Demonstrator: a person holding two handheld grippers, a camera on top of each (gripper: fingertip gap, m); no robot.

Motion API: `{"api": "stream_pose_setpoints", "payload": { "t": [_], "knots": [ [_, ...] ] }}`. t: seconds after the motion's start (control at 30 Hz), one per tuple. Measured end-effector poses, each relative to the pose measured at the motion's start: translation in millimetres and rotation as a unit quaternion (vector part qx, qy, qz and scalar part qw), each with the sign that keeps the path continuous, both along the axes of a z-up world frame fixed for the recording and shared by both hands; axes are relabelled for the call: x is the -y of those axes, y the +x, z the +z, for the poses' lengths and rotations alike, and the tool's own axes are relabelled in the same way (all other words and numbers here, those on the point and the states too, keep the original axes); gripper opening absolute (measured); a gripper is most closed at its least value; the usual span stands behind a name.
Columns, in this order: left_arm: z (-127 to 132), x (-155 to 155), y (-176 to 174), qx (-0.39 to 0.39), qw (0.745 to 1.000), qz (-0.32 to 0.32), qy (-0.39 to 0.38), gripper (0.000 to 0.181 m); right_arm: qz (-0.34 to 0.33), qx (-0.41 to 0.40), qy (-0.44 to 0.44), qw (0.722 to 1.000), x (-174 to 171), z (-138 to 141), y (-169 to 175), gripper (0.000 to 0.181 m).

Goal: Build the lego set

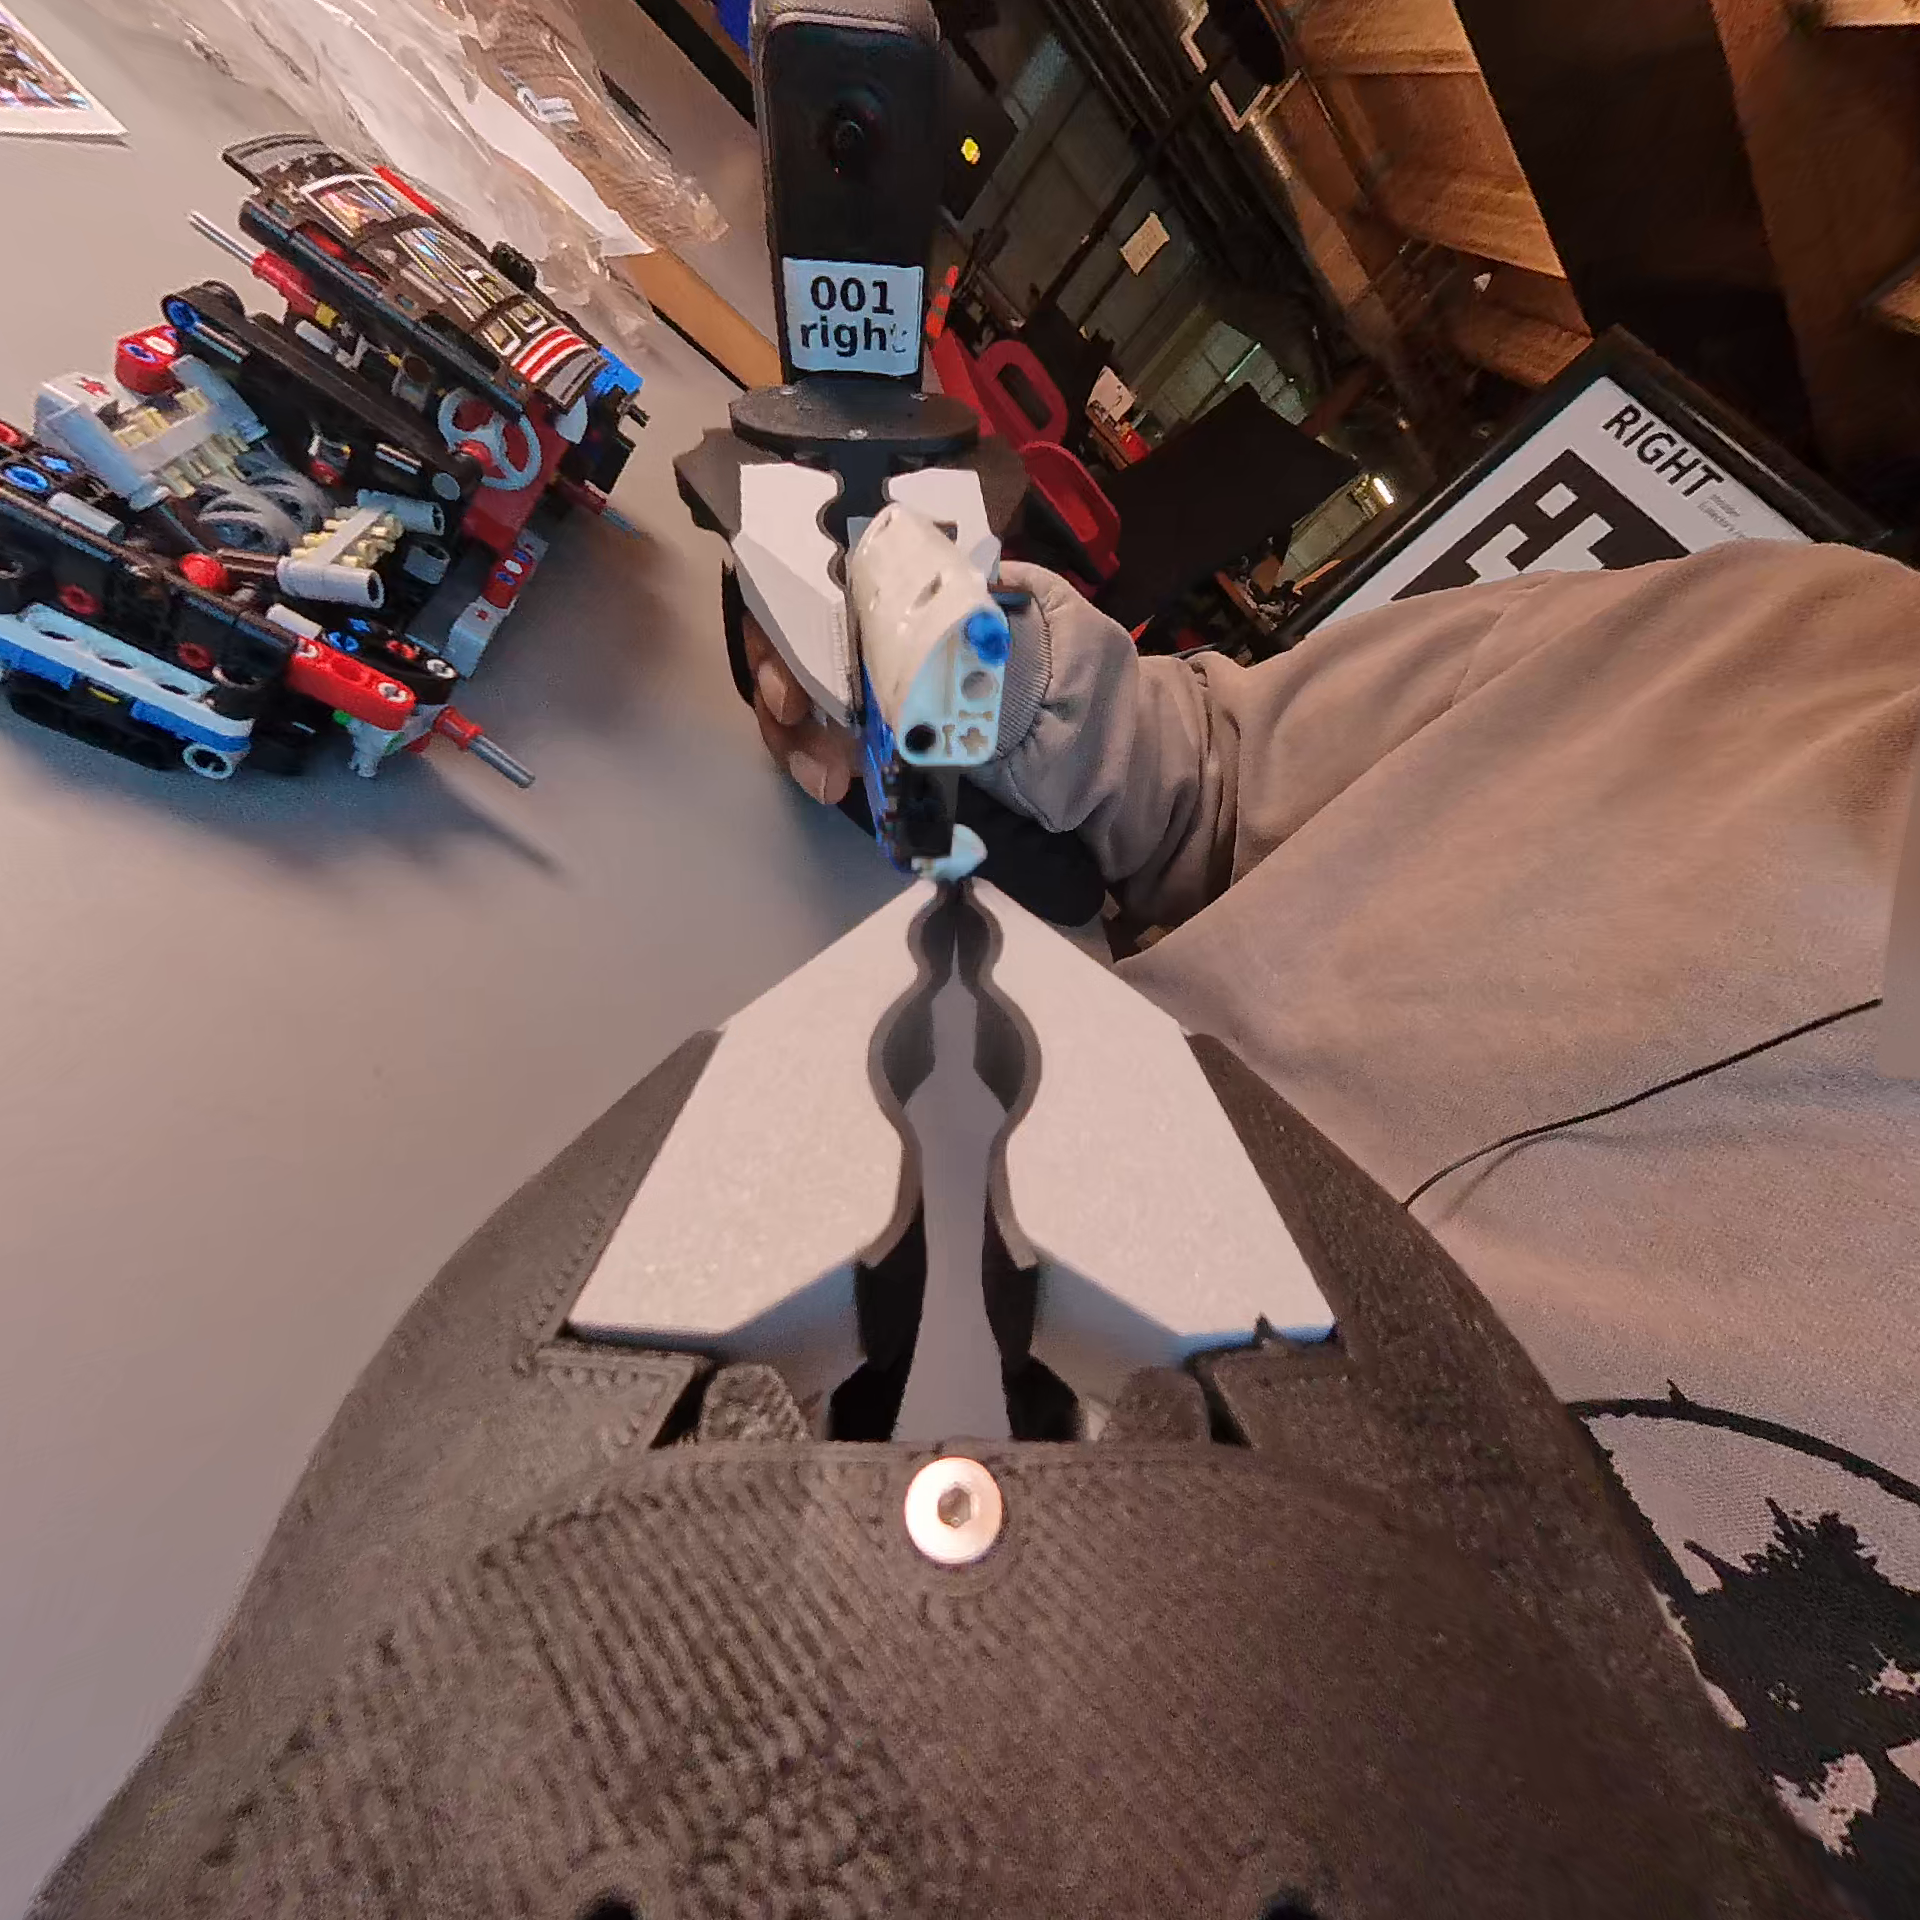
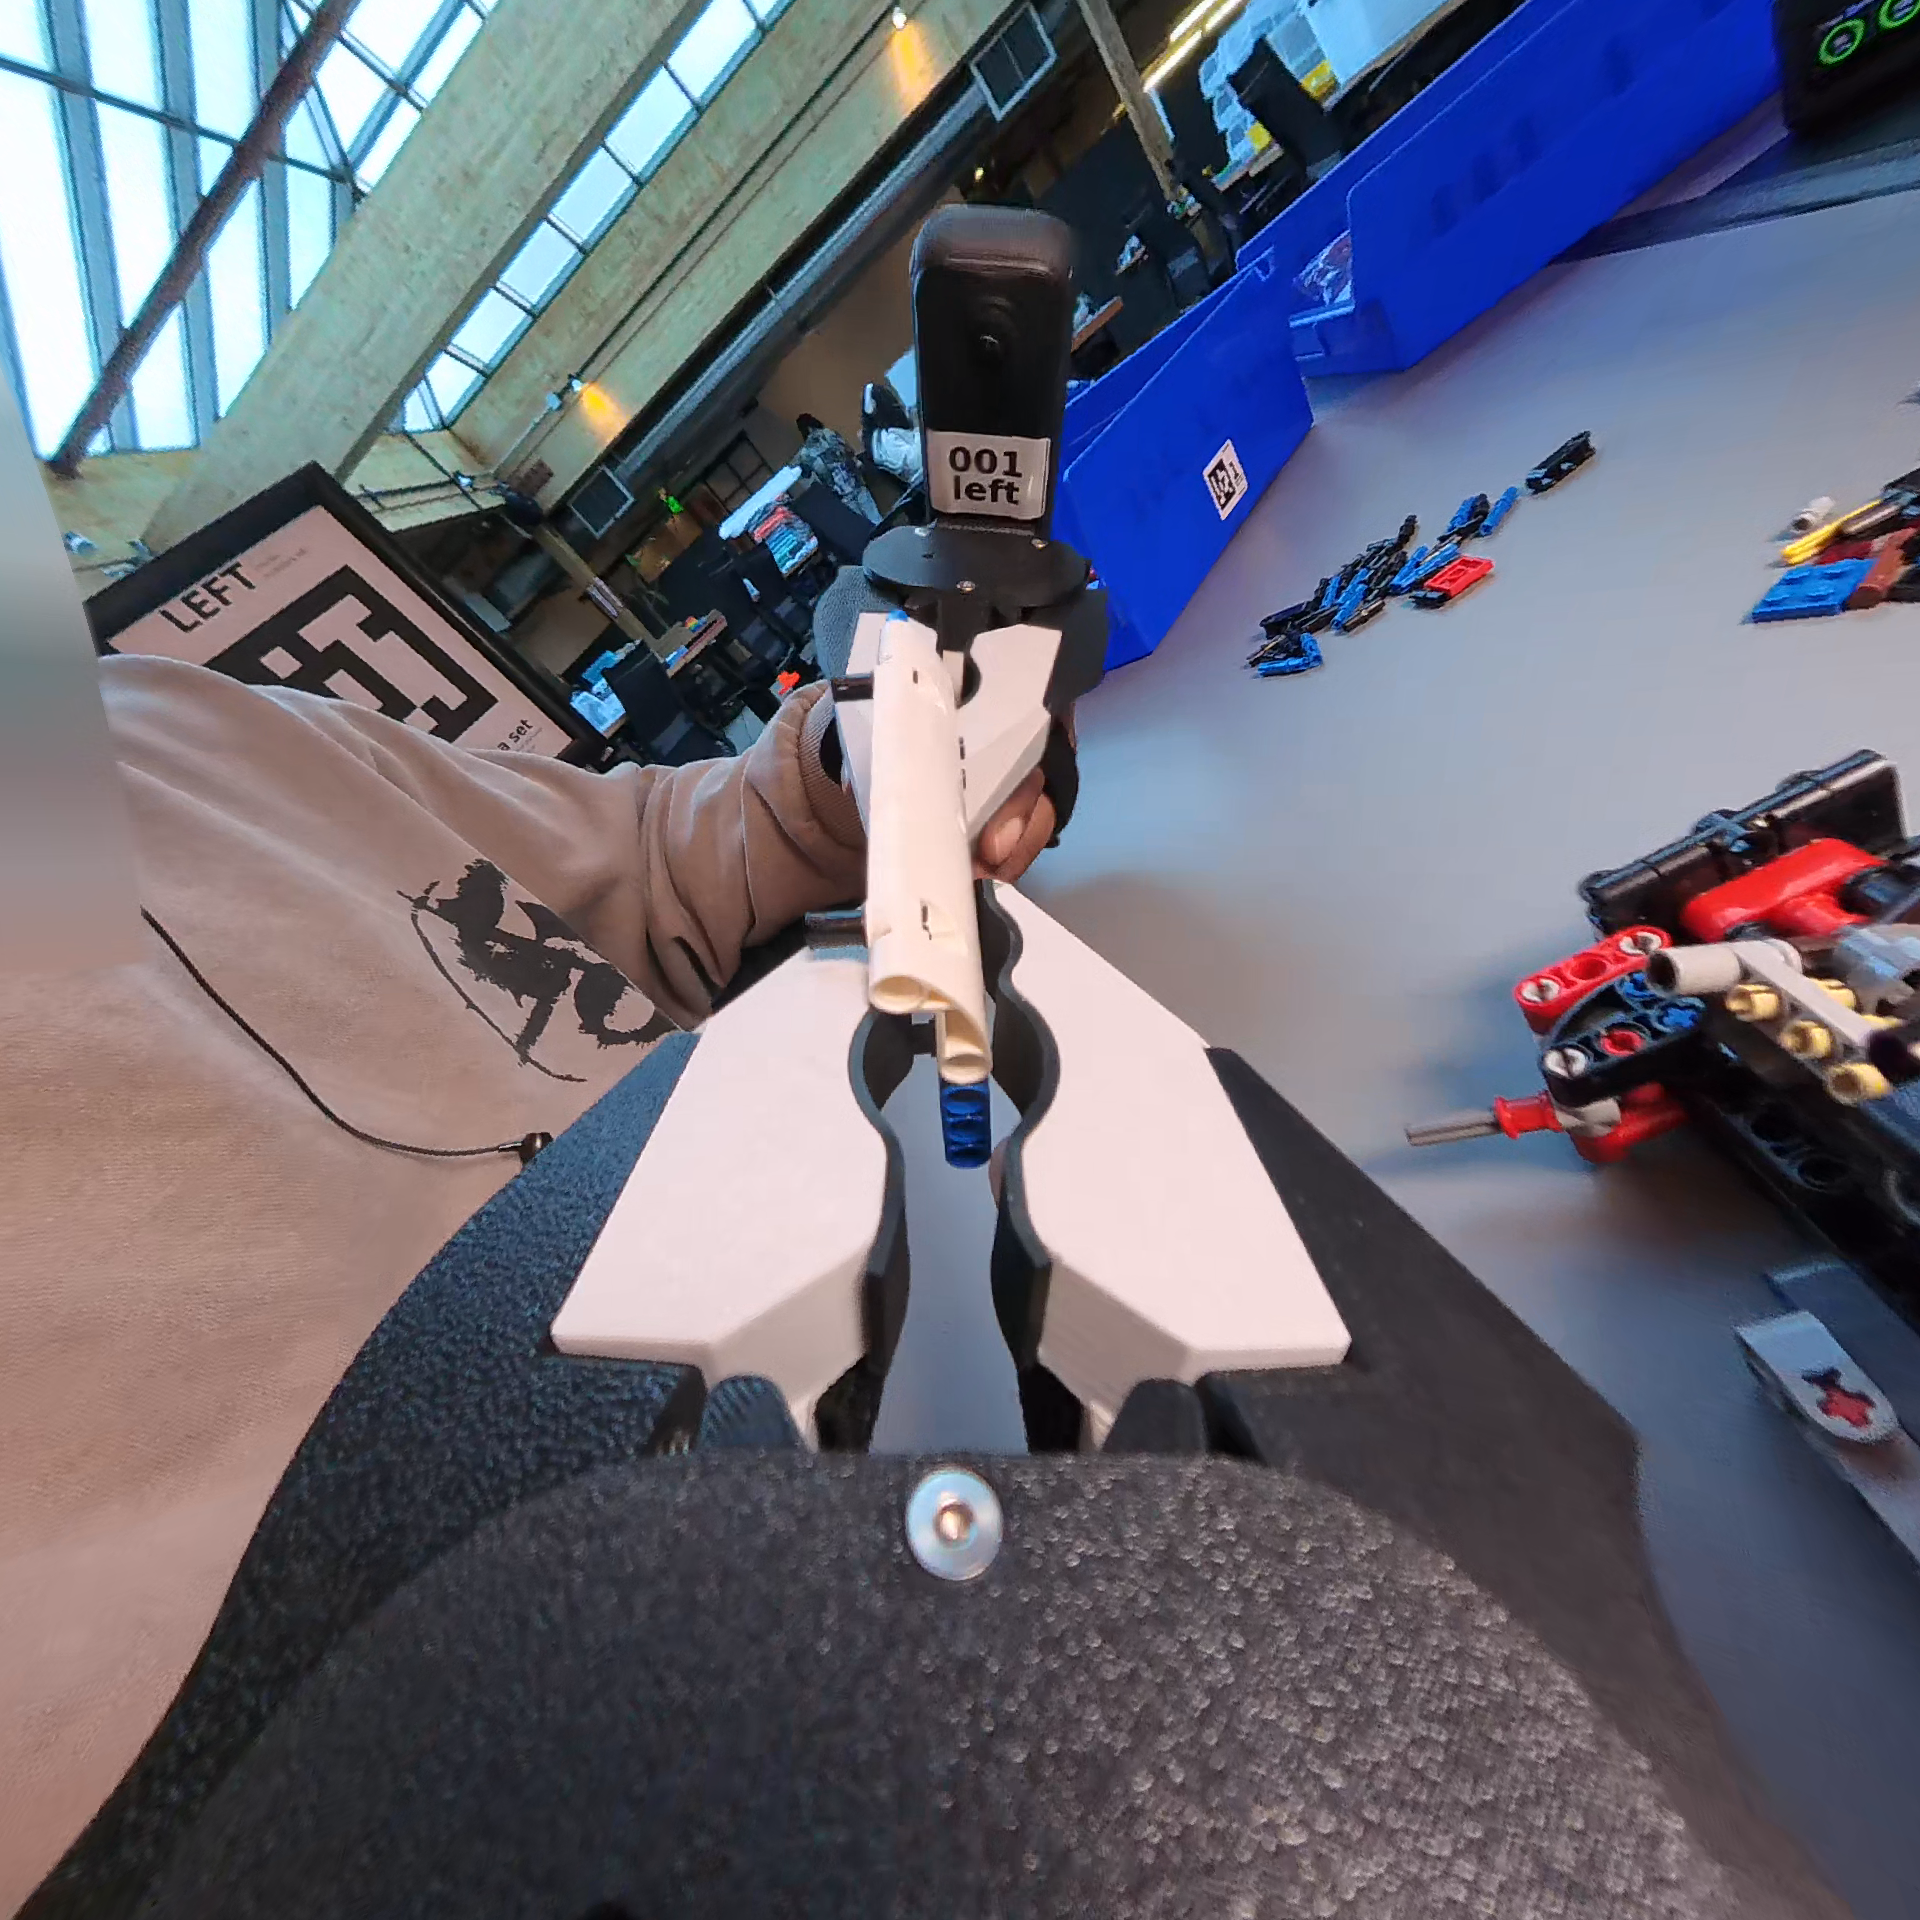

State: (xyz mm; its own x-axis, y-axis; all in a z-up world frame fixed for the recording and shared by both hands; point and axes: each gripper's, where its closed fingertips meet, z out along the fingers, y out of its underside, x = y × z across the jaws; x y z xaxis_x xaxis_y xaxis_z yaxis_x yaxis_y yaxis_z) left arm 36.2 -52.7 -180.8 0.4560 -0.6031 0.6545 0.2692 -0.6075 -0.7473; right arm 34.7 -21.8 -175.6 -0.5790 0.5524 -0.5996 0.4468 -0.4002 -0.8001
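A white Lego sub-assembly [image 1: 928, 644] with blue pins and a blue beam [image 2: 966, 1117] is held in the air between both grippers. My left gripper [image 1: 951, 896] is shut, pinching the small white tip at one end. My right gripper [image 2: 935, 920] is shut on the other end, with the white panels [image 2: 920, 831] running out along its fingers. Each gripper also shows farther off in the other view: the right [image 1: 862, 520] and the left [image 2: 940, 665]. The partly built red, black and white Lego car [image 1: 291, 499] sits on the grey table; it also shows in the right wrist view [image 2: 1766, 997].
Loose blue, black and red Lego pieces [image 2: 1382, 592] lie on the table near blue bins [image 2: 1174, 488]. Clear plastic bags [image 1: 499, 104] and a booklet [image 1: 42, 73] lie behind the car. A grey strip with a red star [image 2: 1829, 1392] lies close by. The person's grey sleeve [image 1: 1455, 790] is on the near side. My left and right fingertips are right by each other.
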Motion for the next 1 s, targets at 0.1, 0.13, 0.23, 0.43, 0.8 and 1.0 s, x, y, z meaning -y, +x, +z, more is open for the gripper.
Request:
{"api": "stream_pose_setpoints", "payload": {
  "t": [0.1,0.13,0.23,0.43,0.8,1.0],
  "knots": [
    [2.1,-2.2,0.0,0.000,1.000,0.003,0.005,0.000,0.006,-0.009,-0.020,1.000,1.2,7.0,0.9,0.006],
    [3.8,-2.1,-1.7,0.002,1.000,0.004,0.006,0.000,0.003,-0.009,-0.021,1.000,-0.1,7.4,0.8,0.006],
    [2.1,-1.5,-5.6,0.003,1.000,0.010,0.004,0.000,0.000,-0.005,-0.012,1.000,-0.9,4.6,0.6,0.006],
    [-24.7,-4.6,-19.4,-0.078,0.995,0.055,-0.017,0.000,-0.027,0.007,-0.019,0.999,-10.4,1.7,-4.2,0.006],
    [-0.7,-23.1,-15.2,-0.061,0.989,0.122,0.055,0.025,-0.006,0.031,-0.004,1.000,-0.2,-7.0,-3.8,0.006],
    [-7.3,-31.9,-18.4,0.000,0.988,0.157,-0.003,0.010,-0.070,0.021,0.051,0.996,-15.0,-11.0,-12.5,0.017]
  ]
}}
